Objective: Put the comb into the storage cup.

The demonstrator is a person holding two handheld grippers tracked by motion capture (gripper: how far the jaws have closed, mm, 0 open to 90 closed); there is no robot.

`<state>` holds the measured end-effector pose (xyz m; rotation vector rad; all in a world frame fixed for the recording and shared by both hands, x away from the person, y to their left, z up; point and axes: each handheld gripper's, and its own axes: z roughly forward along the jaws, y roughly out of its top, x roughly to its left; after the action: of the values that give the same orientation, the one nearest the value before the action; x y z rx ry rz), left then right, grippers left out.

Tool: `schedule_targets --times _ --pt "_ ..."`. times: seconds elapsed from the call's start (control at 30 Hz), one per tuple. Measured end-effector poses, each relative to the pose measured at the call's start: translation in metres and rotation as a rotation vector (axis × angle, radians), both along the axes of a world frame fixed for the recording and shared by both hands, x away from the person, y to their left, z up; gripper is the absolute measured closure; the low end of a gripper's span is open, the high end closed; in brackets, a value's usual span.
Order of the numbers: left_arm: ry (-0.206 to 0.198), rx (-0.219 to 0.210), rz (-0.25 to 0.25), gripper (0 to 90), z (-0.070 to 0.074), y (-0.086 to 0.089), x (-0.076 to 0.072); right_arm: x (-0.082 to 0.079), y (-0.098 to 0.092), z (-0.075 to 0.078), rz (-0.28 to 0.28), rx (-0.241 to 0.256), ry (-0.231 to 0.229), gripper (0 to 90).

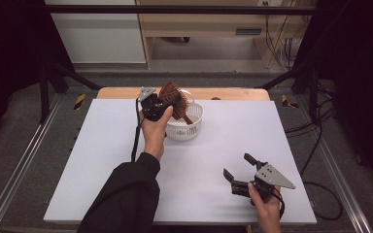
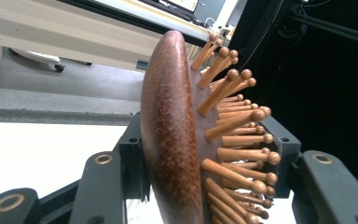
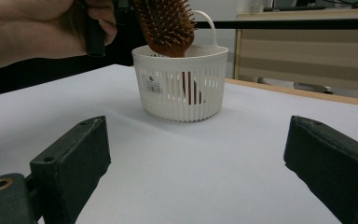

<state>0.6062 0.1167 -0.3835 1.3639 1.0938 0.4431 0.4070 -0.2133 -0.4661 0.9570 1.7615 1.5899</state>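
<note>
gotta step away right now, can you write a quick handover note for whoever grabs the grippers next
Left gripper: shut on the wooden hairbrush, clamped on the brush head with its bristles against one jaw, held over the white basket.
Right gripper: open, holds nothing, low over the white table near the front right.
Things: the hairbrush handle already reaches down inside the basket, the head still above the rim. The basket stands upright at the far middle of the table.
Done: brush picked up and brought to the basket.
Left: probably lower it, open the left jaws, pull the gripper away.
</note>
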Motion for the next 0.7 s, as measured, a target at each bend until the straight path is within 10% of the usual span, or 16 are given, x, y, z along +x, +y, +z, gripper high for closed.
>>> schedule_targets --times 0.7 --pt "0.024 0.002 -0.004 44.4 -0.007 0.015 0.001 0.001 0.001 0.000 -0.008 -0.005 0.006 5.7"
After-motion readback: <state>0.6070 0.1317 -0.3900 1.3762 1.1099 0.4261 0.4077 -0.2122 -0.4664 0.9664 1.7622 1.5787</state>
